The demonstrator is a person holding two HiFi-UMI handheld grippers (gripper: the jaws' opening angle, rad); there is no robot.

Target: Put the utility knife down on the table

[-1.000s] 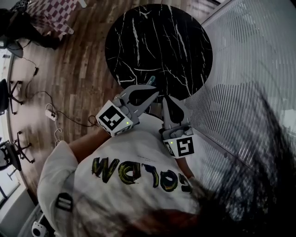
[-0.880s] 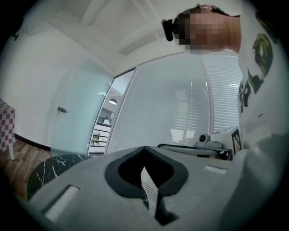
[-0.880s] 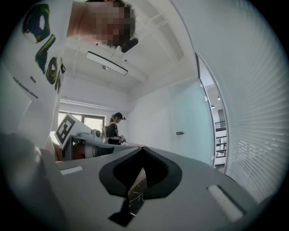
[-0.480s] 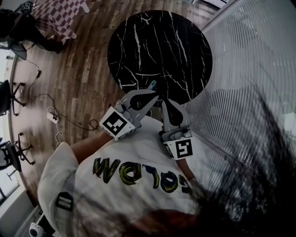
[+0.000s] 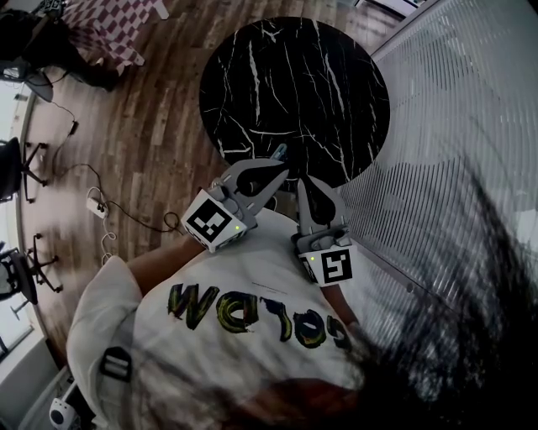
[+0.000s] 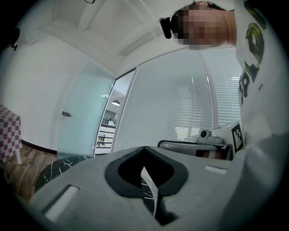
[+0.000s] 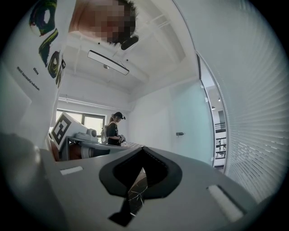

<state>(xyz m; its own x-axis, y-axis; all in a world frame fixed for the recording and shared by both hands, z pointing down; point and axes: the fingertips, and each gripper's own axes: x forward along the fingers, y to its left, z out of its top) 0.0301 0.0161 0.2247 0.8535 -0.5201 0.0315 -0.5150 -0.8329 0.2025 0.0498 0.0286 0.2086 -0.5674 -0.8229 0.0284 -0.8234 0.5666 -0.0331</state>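
Observation:
My left gripper is held level in front of the person's chest, at the near edge of the round black marble table. Its jaws are shut, and a small teal end, seemingly the utility knife, sticks out past the tips over the table's rim. In the left gripper view, the left gripper shows its jaws together with only a thin slit between them, and the knife is hidden. My right gripper is close beside it on the right, shut with nothing in it. The right gripper view shows the right gripper closed too.
A glass wall with blinds runs along the right. On the wooden floor at the left are a power strip with cables, office chairs and a checkered piece. Another person stands far off.

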